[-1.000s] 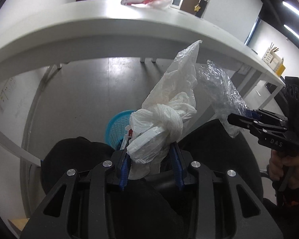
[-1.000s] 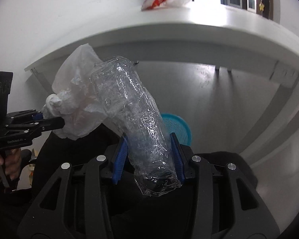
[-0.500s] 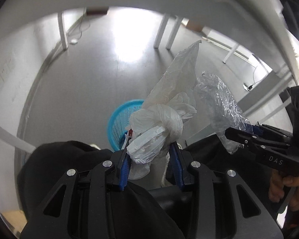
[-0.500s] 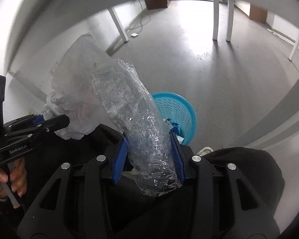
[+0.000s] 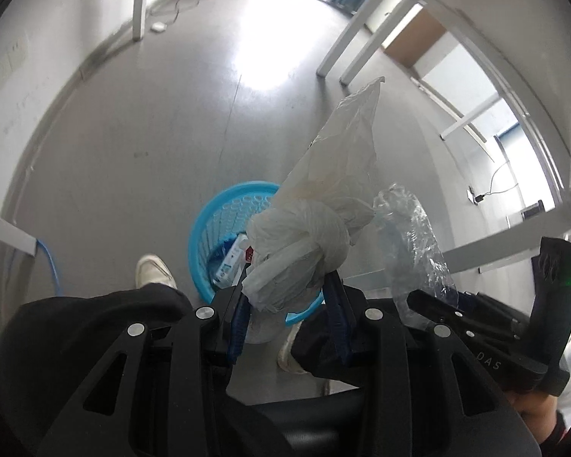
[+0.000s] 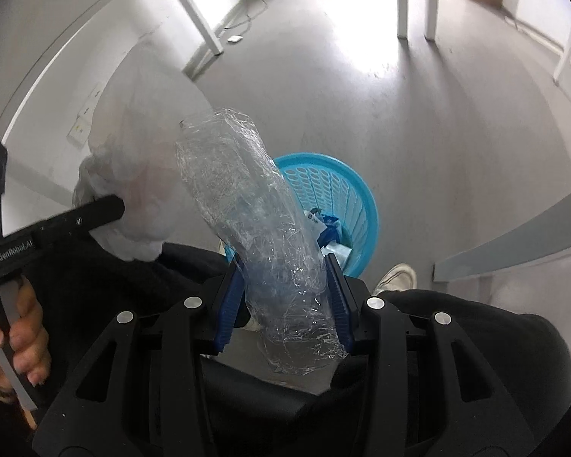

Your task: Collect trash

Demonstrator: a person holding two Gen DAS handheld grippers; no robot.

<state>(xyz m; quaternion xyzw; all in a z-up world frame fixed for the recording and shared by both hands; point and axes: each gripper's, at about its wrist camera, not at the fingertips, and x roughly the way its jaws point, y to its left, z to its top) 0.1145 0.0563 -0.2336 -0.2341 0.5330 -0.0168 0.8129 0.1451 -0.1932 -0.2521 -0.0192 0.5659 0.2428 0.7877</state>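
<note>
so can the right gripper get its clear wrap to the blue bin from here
Probably yes: the right gripper holds the clear wrap above the blue bin, whose open top is unblocked.

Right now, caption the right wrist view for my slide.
Right tool grips crumpled clear plastic above a blue basket holding trash.

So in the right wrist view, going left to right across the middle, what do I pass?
Hand holding the left hand-held gripper → white knotted bag → clear crumpled plastic → blue basket → white shoe.
</note>
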